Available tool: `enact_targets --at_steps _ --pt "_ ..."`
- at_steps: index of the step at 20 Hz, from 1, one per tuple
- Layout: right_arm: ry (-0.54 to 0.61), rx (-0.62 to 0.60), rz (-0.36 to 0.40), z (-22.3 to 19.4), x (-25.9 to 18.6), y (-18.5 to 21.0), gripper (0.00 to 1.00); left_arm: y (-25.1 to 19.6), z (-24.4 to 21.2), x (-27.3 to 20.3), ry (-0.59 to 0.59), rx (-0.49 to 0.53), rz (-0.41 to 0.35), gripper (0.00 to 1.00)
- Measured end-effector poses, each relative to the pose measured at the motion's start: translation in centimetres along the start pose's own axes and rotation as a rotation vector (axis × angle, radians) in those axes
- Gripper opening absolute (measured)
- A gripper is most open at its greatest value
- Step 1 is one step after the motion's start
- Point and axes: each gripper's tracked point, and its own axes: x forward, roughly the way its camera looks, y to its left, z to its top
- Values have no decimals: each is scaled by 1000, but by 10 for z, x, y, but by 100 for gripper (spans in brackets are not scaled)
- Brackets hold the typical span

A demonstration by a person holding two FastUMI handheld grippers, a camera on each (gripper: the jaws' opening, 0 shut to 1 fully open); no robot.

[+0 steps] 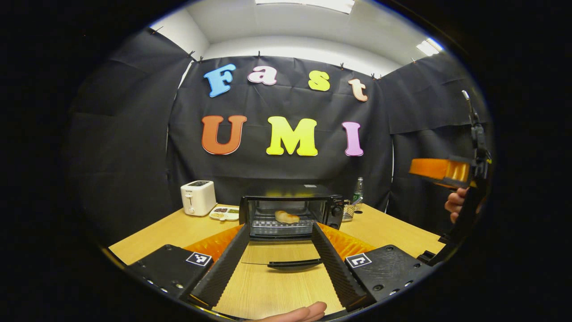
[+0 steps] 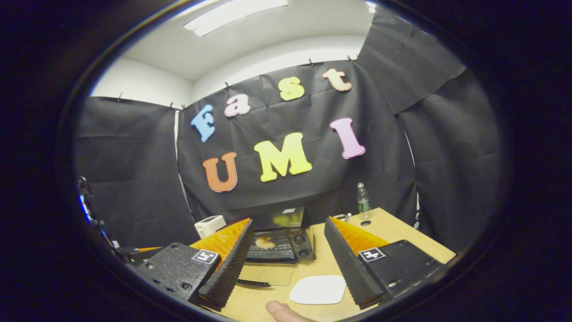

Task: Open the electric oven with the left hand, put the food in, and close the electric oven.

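Folded-down oven door [image 1: 286, 257] points toward camera, food [image 1: 287, 217] inside.

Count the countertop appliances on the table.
2: a white toaster at the back left, and the black electric oven at centre, door down, food on its rack. Others may be hidden.

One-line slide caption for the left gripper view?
Open left gripper faces the electric oven, door down, food on the rack.

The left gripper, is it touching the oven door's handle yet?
Apart. In the left gripper view the left gripper is open, and the door handle lies between its fingers with bare table on both sides.
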Motion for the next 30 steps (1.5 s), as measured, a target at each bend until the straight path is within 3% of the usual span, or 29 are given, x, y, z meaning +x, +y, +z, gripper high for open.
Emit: enact_targets --at_steps 7,15,20,26,27,28,30 --pt "-142 -79 -96 49 -71 -55 94 -42 -82 39 189 21 -52 94" --pt "-171 -105 -86 52 -100 -61 96 -35 -174 63 431 54 13 94" --pt "-168 -88 -92 53 -103 -68 97 -36 -200 75 541 55 37 94" --pt "-138 -70 -89 45 -98 -73 99 -27 -197 92 560 59 71 97" --pt "-133 -65 -94 43 -96 -75 99 -26 -199 94 563 54 72 88" --pt "-127 -61 -96 41 -95 -76 99 -27 -199 94 569 50 73 97" --pt "-119 -54 -102 39 -94 -75 100 -27 -196 95 574 56 71 97"
